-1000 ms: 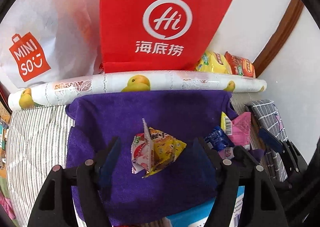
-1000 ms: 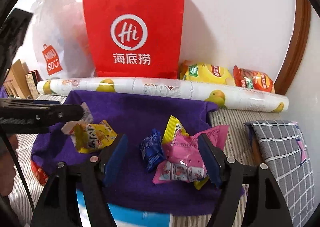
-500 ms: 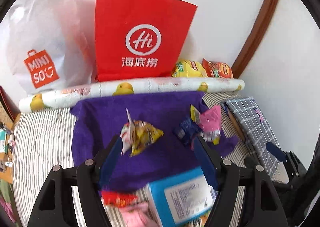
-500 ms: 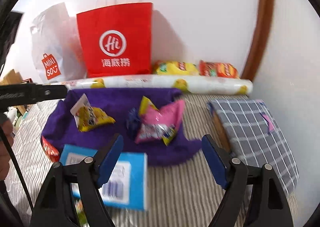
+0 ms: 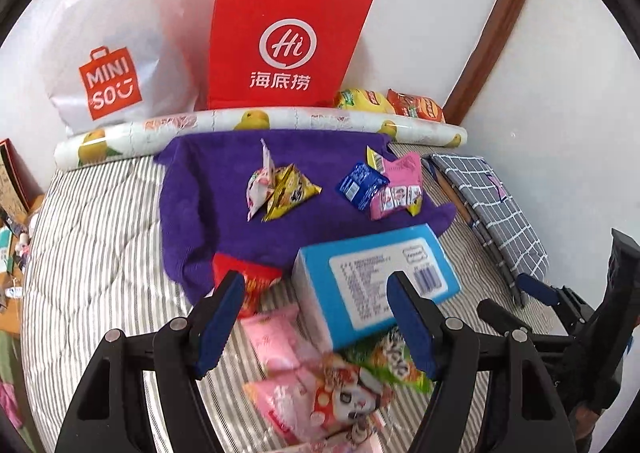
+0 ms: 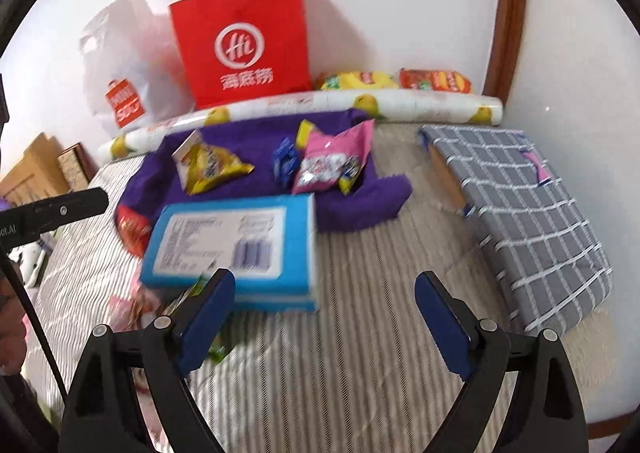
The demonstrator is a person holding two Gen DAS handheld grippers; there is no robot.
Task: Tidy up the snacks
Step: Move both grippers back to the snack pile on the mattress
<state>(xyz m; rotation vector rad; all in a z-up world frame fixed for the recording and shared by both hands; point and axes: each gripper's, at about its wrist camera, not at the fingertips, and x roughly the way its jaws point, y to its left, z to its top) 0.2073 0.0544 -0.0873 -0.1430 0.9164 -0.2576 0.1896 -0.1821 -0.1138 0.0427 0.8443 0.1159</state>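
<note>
Left wrist | blue box overlaps purple towel | loose packets, blurred, possibly beneath

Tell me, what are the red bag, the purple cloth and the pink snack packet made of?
Red bag: looks like matte paper, with crisp flat folds and thin white cord handles. Purple cloth: seems a soft, fuzzy towel fabric, perhaps microfibre; it lies limp with rumpled edges. Pink packet: probably glossy plastic film, crinkled and catching light.
</note>
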